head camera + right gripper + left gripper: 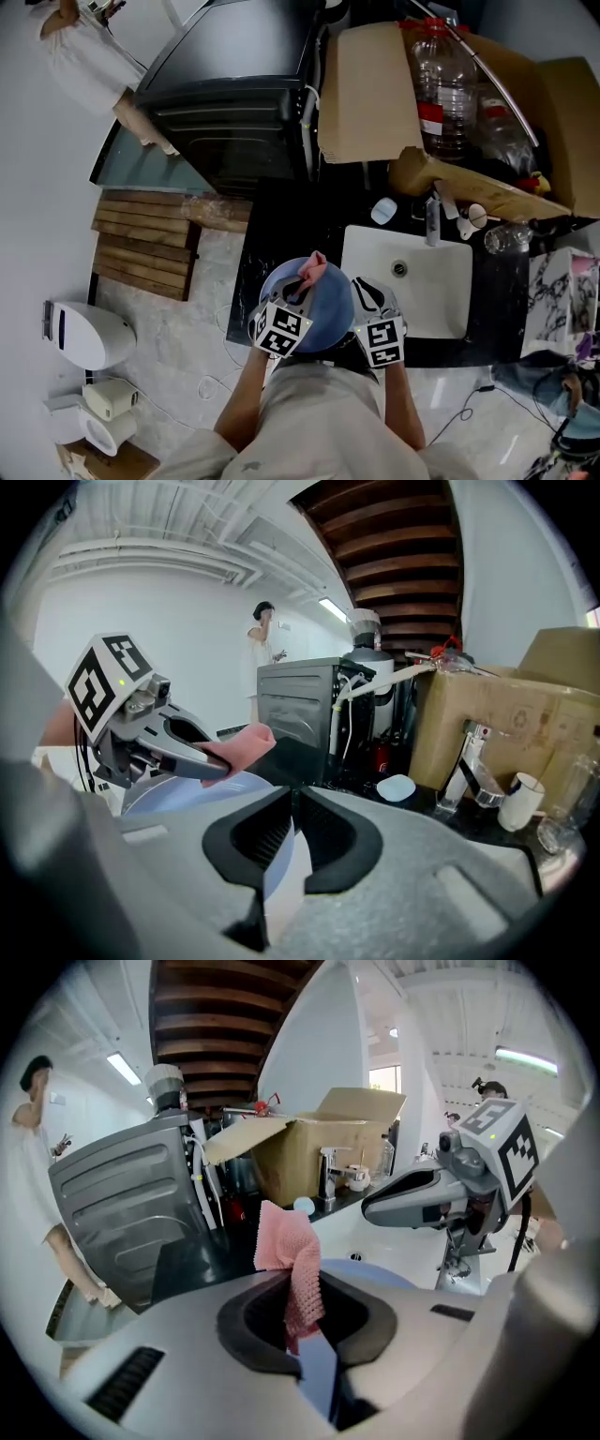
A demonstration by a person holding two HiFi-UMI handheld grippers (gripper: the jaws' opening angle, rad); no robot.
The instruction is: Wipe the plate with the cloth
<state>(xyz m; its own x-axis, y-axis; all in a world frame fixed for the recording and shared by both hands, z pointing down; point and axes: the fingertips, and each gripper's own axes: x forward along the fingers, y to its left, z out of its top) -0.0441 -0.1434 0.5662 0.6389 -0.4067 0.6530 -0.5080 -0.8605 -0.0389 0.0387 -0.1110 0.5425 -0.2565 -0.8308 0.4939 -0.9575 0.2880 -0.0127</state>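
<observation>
A blue plate (323, 305) is held over the counter's front edge, left of the sink. My right gripper (362, 289) is shut on its right rim; in the right gripper view the pale blue rim (279, 860) runs between the closed jaws of that gripper (292, 803). My left gripper (302, 283) is shut on a pink cloth (312, 268), which sits on the plate's far part. In the left gripper view the cloth (289, 1246) sticks up out of the left gripper (302, 1288), with the plate (380, 1275) just beyond. The right gripper view shows the cloth (240, 744) over the plate (183, 794).
A white sink (427, 298) with a faucet (432, 217) lies to the right in the black counter (272, 220). Behind stand a cardboard box (370, 94) with plastic bottles and a black appliance (234, 103). A person (84, 56) stands far left. A wooden pallet (145, 246) lies on the floor.
</observation>
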